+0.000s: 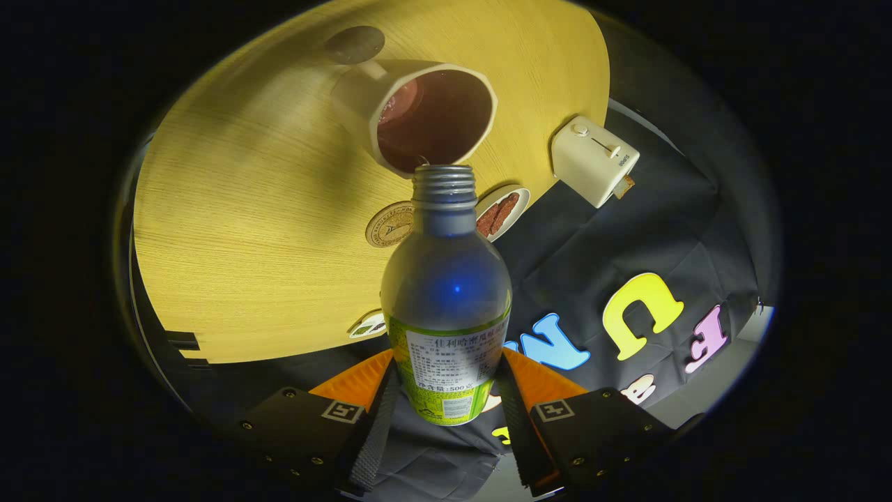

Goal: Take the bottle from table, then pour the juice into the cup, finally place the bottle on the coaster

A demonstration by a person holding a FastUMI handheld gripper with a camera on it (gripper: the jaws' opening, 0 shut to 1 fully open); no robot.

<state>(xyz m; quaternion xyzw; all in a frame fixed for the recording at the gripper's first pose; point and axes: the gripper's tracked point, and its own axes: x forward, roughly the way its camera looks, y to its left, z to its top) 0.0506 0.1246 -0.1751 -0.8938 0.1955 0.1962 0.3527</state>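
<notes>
Jaws clamped on bottle (446, 300), its mouth at cup (418, 111)

I'm working in a staged booth dressed like a breakfast corner — a round wooden table (265, 230) backed by a black cloth wall (627, 244). At two o'clock from my claw sits a white toaster (592, 159) — beside small snack dishes (500, 213).

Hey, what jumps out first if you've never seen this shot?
The bottle held between the tongs, tipped with its open mouth at the rim of the white cup on the wooden table. Beside the bottle's neck lies the round coaster; a white toaster sits at the table's edge.
</notes>
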